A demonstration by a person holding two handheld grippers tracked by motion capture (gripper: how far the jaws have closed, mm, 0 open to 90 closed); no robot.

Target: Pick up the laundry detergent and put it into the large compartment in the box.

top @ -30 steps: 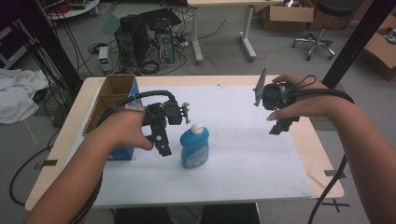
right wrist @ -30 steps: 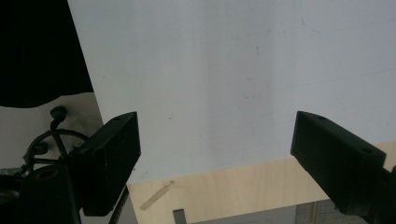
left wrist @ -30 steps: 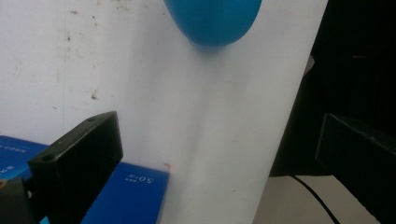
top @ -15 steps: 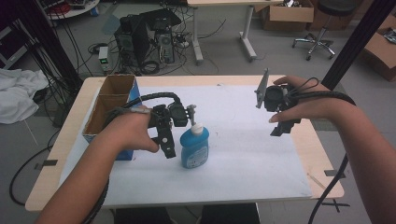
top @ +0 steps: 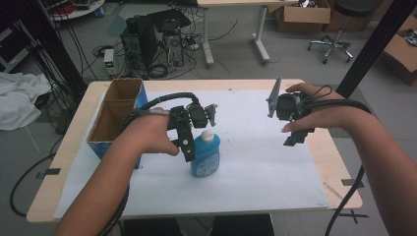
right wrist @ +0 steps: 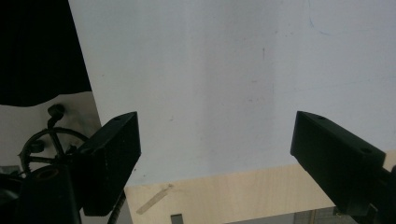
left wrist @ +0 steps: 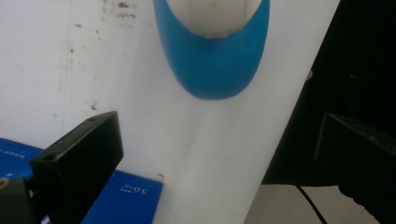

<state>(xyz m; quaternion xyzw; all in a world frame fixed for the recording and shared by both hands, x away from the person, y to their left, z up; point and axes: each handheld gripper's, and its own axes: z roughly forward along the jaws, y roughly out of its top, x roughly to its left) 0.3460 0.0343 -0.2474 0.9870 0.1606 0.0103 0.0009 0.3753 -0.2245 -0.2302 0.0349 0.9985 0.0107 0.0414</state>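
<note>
left gripper (top: 189, 147): jaws wide, just left of blue bottle (top: 205, 156) | centre on body before closing | right gripper (top: 294, 137): wide, idle

Wooden table (top: 314, 147), white sheet (top: 255, 157), blue bottle (top: 205, 155), cardboard box (top: 115, 118)

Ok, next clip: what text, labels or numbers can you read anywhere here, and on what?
"5.0" or similar, white print seen upside down on the blue box: only partly legible in the left gripper view.
A faint line of white print on that box's left edge: too blurred to read.
Blue bottle: a pale label patch in the high view, too small to read.
Nothing else carries readable text.
</note>
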